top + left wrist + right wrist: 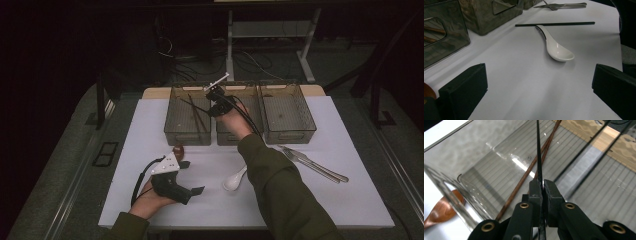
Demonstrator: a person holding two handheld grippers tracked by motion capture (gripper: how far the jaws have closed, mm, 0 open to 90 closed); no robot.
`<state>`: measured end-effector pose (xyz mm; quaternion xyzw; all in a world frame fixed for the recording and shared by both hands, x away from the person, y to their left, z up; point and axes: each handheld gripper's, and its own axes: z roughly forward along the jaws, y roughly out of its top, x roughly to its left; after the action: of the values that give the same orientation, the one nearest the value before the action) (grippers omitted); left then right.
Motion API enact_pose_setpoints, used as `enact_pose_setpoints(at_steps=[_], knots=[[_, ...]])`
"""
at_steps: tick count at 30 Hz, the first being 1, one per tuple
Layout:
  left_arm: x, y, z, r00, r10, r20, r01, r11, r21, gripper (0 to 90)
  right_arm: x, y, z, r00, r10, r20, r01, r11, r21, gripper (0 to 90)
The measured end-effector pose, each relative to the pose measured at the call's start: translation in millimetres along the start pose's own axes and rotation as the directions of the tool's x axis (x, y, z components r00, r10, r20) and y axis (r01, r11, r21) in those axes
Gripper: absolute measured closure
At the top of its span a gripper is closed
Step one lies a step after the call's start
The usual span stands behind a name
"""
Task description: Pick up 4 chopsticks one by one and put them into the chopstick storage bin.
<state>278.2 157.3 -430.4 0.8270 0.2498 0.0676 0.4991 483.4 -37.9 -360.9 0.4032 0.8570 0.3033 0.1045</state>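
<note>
Right gripper view: right gripper (543, 185) clamped on a black chopstick (538, 150), pinched near one end, the long part reaching out over the left bin (187, 112), where brown wooden chopsticks (524, 177) lie. Thin, stiff, light, likely slick; an end grip lets it pivot, mid-shaft would be steadier. Left gripper (539, 87) open, empty, above the white tabletop (519, 82), facing a glossy white ceramic spoon (556, 50) and another black chopstick (555, 24).
</note>
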Motion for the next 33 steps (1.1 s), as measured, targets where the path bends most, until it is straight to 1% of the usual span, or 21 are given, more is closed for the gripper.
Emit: enact_pose_setpoints(at_steps=[2, 6, 10, 18, 20, 22, 27, 28, 30, 31, 33], knots=[[0.1, 0.1, 0.2, 1.0, -0.002, 0.0, 0.002, 1.0, -0.003, 0.0, 1.9, 2.5, 4.1, 1.0, 0.008, -0.005, -0.008, 1.0, 0.002, 84.6], [0.1, 0.4, 0.0, 1.0, 0.003, 0.003, -0.003, 1.0, -0.002, 0.0, 6.3, 7.0, 10.2, 1.0, 0.008, -0.003, -0.008, 1.0, 0.006, 84.6], [0.3, 0.4, 0.4, 1.0, 0.007, 0.004, -0.007, 1.0, 0.0, 0.0, 10.5, 9.1, 14.7, 0.9998, 0.015, -0.013, -0.015, 1.0, 0.007, 84.6], [-0.5, 0.5, 1.1, 1.0, 0.0, 0.007, 0.0, 1.0, -0.001, 0.0, 18.3, 10.9, 22.1, 0.9999, 0.006, -0.014, -0.006, 1.0, 0.017, 83.8], [-0.5, 0.5, 1.0, 1.0, 0.0, 0.007, 0.0, 1.0, -0.001, 0.0, 19.9, 11.3, 23.2, 0.9997, 0.004, -0.023, -0.004, 1.0, 0.011, 82.9], [-0.2, 0.5, 0.7, 1.0, 0.002, 0.007, -0.002, 1.0, -0.001, 0.0, 21.3, 11.6, 23.4, 0.9997, 0.002, -0.025, -0.002, 1.0, 0.004, 78.1], [0.3, 0.4, 0.3, 1.0, 0.005, 0.007, -0.005, 1.0, -0.001, 0.0, 20.1, 11.2, 17.4, 0.9994, -0.007, -0.033, 0.006, 1.0, -0.013, 70.6], [0.3, 0.3, 0.3, 1.0, 0.004, 0.006, -0.004, 1.0, -0.001, 0.0, 19.8, 10.8, 14.4, 0.9993, -0.012, -0.036, 0.011, 1.0, -0.02, 69.1], [0.3, 0.1, 0.6, 1.0, -0.002, 0.006, 0.002, 1.0, -0.001, 0.0, 18.0, 8.7, 6.0, 0.9983, -0.019, -0.055, 0.016, 0.999, -0.05, 65.8], [0.4, 0.1, 0.7, 1.0, 0.0, 0.005, 0.0, 1.0, 0.001, 0.0, 18.2, 7.9, 2.9, 0.9982, -0.006, -0.059, 0.003, 0.998, -0.056, 64.3], [0.3, -0.1, 1.2, 1.0, -0.001, 0.003, 0.001, 1.0, 0.005, 0.0, 15.7, 4.9, -5.2, 0.9968, -0.021, -0.077, 0.016, 0.998, -0.061, 60.5]])
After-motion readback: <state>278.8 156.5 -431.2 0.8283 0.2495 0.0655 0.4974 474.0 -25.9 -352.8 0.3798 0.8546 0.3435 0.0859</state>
